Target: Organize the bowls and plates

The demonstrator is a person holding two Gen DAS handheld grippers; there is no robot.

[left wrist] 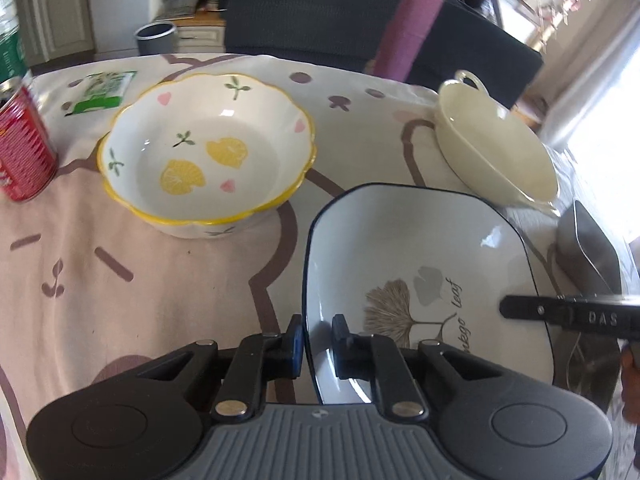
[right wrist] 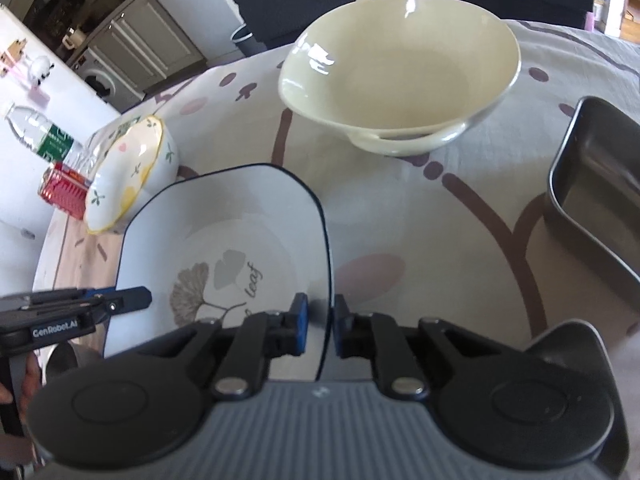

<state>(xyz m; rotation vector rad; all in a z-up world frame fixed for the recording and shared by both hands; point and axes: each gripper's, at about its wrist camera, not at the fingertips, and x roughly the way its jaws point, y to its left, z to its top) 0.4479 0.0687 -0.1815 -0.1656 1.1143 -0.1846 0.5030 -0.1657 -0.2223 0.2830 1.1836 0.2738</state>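
A square white plate (left wrist: 420, 248) with a dark rim and a ginkgo leaf print lies close in front of both cameras. My left gripper (left wrist: 318, 330) is shut on its left rim, one pad outside and one inside. On the opposite rim, my right gripper (right wrist: 320, 312) is shut the same way. Each gripper shows in the other's view: the right gripper (left wrist: 560, 314) and the left gripper (right wrist: 120, 300) reach in from the sides. A scalloped lemon-print bowl (left wrist: 208, 148) stands beyond the plate on the left, seemingly nested in another like it. A cream bowl (right wrist: 400, 72) with loop handles stands beyond on the right.
A grey metal tray (right wrist: 600, 184) sits at the table's right side. A red can (left wrist: 24, 144), a water bottle (right wrist: 40, 132) and a green packet (left wrist: 104, 92) stand at the left. The patterned tablecloth (left wrist: 120, 280) covers a round table; dark chairs (left wrist: 312, 8) stand behind it.
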